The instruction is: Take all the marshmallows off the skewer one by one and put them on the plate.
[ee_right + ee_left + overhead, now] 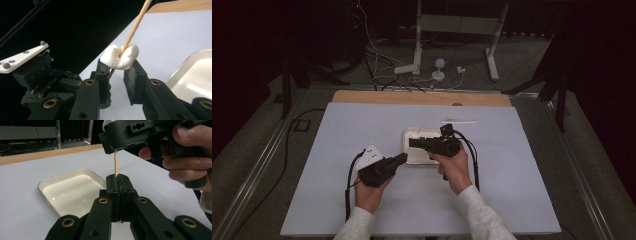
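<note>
We have the left gripper [117, 185] clamped on the bottom of the upright skewer [116, 163], just right of the tray [50, 185], and the right gripper [119, 71] squeezing the marshmallow [121, 57] threaded on it directly above, so any slide must run straight along the stick.

Both grippers are black, with brass-ringed pivots along their linkage arms. The left gripper [403, 158] carries a white three-cornered plate. The sleeves [479, 215] are pale grey.
</note>
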{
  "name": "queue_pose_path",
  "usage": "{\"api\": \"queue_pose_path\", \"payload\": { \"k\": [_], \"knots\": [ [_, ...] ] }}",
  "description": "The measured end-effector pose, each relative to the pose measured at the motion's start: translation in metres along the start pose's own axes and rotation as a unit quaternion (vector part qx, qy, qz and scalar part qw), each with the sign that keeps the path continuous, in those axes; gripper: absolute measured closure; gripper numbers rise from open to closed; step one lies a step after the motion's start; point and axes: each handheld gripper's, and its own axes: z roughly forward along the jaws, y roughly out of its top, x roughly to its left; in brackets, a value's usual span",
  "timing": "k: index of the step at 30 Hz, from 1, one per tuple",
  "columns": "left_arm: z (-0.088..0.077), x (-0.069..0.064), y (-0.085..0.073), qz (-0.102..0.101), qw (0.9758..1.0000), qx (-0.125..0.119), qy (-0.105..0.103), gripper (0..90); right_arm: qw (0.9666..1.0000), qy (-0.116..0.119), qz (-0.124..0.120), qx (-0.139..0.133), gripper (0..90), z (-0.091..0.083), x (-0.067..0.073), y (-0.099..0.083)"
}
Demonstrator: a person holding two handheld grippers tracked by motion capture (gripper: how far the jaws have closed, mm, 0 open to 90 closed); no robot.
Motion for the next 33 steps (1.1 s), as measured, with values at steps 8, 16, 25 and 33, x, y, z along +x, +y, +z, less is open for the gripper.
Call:
{"api": "queue_pose_path", "payload": {
  "k": [8,16,25,33],
  "knots": [
    [-0.001,-0.001,0.001,0.005,1.0000,-0.003,0.005,90.0,0.9999,-0.004,0.000,-0.013,74.9,-0.004,0.001,0.005],
    [-0.001,-0.003,0.001,0.012,0.9999,0.000,0.010,90.0,0.9996,-0.009,0.007,-0.026,75.1,-0.007,0.000,0.006],
    [0.003,-0.007,-0.002,0.032,0.9994,0.014,-0.001,90.0,0.9972,-0.025,0.024,-0.066,75.7,-0.033,-0.011,0.019],
    [0.001,-0.004,-0.003,0.038,0.9991,0.020,0.004,90.0,0.9971,-0.030,0.019,-0.067,75.6,-0.033,-0.013,0.023]
  ]
}}
